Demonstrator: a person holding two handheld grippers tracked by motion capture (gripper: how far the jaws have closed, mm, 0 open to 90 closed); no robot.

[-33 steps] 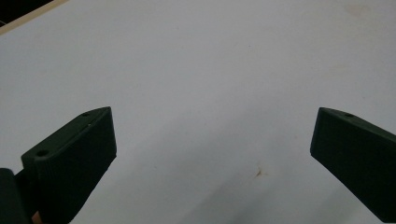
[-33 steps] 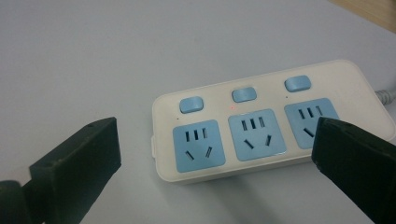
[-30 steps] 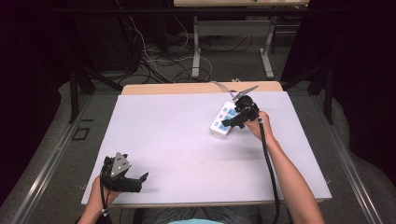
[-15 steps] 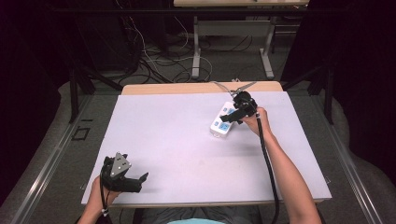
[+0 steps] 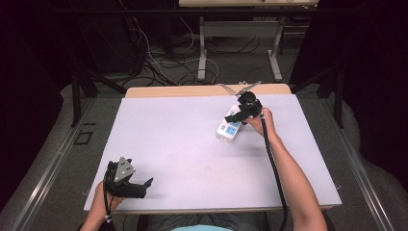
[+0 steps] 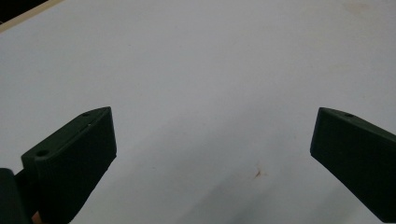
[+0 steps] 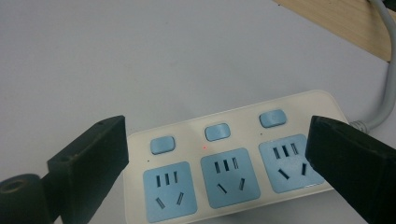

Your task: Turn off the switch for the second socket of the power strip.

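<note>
Item: power strip (image 5: pixel 230 127), white with three blue sockets and three blue switch buttons, lying flat on the desk (image 5: pixel 192 154) at its far right, its grey cable (image 7: pixel 384 105) running off toward the wooden far edge; a small red light is glowing beside the middle switch (image 7: pixel 217 131).

Right gripper (image 5: pixel 236 116): hovering just over the strip, jaws standing wide apart and gripping nothing, straddling the strip's length in the right gripper view; whether they are touching it cannot be told.

Left gripper (image 5: pixel 140 186): resting at the near left corner of the desk, well apart from the strip, jaws parted and empty over bare surface, a small brown speck (image 6: pixel 257 173) lying between them.

Step in hand, by judgement: approach to the strip, either to seize it or to press a switch; the next move is calling for a descent and a squaring of the jaws, closing across the body for a grasp, or bringing one jaw tip down on a button.

Change against the earlier frames: the strip is sitting slightly nearer and more angled; the right gripper is tracking with it; the left gripper is staying put.
</note>
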